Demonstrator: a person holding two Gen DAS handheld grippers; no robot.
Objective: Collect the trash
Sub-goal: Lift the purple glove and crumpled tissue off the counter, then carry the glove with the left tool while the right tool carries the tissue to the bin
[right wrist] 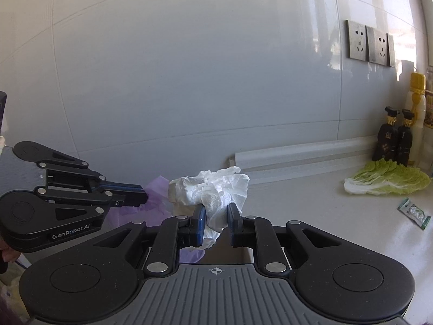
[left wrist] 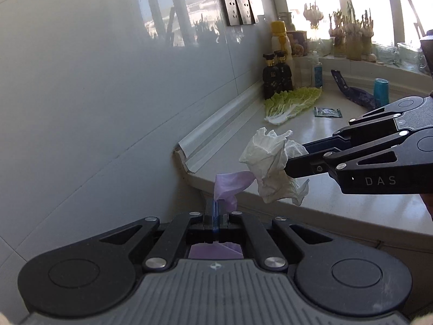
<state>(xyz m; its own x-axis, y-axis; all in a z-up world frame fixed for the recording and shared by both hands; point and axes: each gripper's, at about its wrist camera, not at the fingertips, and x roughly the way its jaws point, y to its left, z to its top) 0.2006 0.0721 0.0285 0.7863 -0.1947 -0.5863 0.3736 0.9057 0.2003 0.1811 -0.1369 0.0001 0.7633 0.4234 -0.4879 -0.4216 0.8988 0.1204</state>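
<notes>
Nearest in the left wrist view: left gripper (left wrist: 215, 210), fingers clenched tight on a strip of purple bag (left wrist: 230, 187), thin plastic bunched up above the fingertips and more of it visible below, between the finger arms. Same gripper seen from the right wrist camera at the left edge (right wrist: 144, 196), tips buried in the purple plastic (right wrist: 157, 192).

Just beyond and to the right: right gripper (left wrist: 286, 162), reaching in from the right side, grasping a crumpled white tissue (left wrist: 270, 166). In its own camera (right wrist: 215, 223), blue pads (right wrist: 200, 223) pressed into the lower part of the tissue (right wrist: 213, 189), a gap left between them filled by the paper, the upper wad bulging above the fingers. Tissue held up in the air at the end of the counter (left wrist: 311, 146), right beside the purple plastic, touching or nearly touching it; cannot tell which.

Farther along the counter: a cabbage leaf (left wrist: 291, 103) lying flat near the wall, a small green sachet (left wrist: 328, 112) just to its right, apart from it. Behind the leaf, two dark bottles (left wrist: 277, 74) with gold collars standing side by side, and a tall white bottle with a yellow cap (left wrist: 280, 38) behind them. To the right, a crumpled dark blue wrapper (left wrist: 357, 92) and a teal can (left wrist: 381, 92) near it.

Farthest back: wall sockets (left wrist: 239, 10) on the grey tiled wall, and jars with garlic bulbs (left wrist: 351, 38) lined up on the bright windowsill.
</notes>
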